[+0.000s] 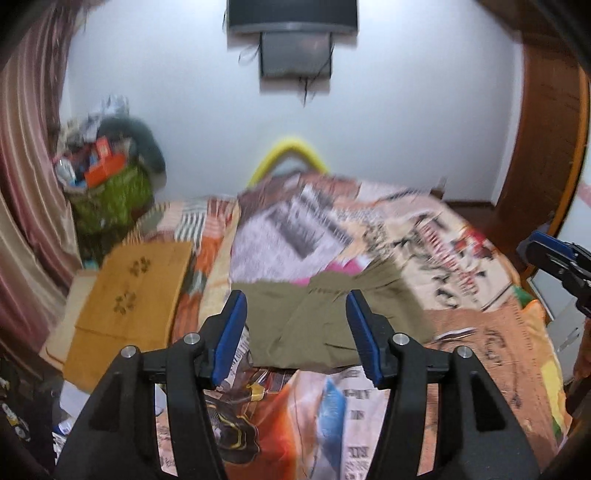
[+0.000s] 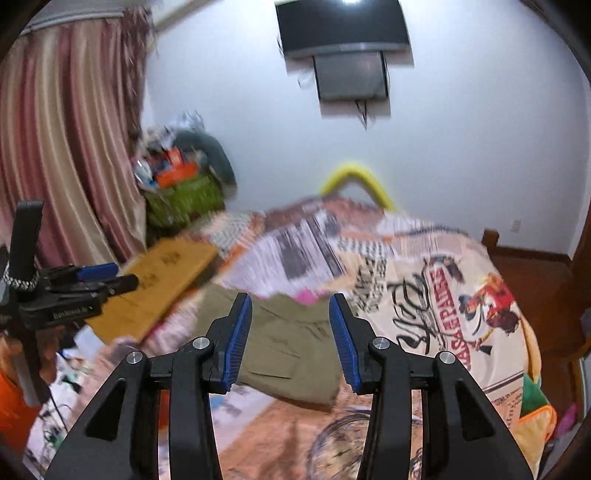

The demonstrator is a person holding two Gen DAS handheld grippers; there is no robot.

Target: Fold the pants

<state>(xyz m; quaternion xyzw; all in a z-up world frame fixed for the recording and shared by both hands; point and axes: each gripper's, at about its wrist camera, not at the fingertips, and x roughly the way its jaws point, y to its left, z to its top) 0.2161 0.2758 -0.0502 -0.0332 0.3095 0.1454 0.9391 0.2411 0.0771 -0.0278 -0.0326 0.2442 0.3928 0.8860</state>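
Olive-green pants (image 1: 317, 321) lie folded into a compact pile on the patterned bedspread (image 1: 461, 332). In the right wrist view the pants (image 2: 288, 350) show a back pocket. My left gripper (image 1: 295, 314) is open and empty, held above the near edge of the pants. My right gripper (image 2: 291, 317) is open and empty, also above the pants. The right gripper shows at the right edge of the left wrist view (image 1: 554, 262); the left gripper shows at the left of the right wrist view (image 2: 103, 278). Both views are motion-blurred.
An orange-brown cardboard box (image 1: 129, 306) lies at the bed's left side. A green basket heaped with clutter (image 1: 107, 184) stands in the corner by the striped curtain (image 1: 29, 184). A TV (image 1: 291, 14) hangs on the white wall. A yellow curved tube (image 1: 291, 147) stands behind the bed.
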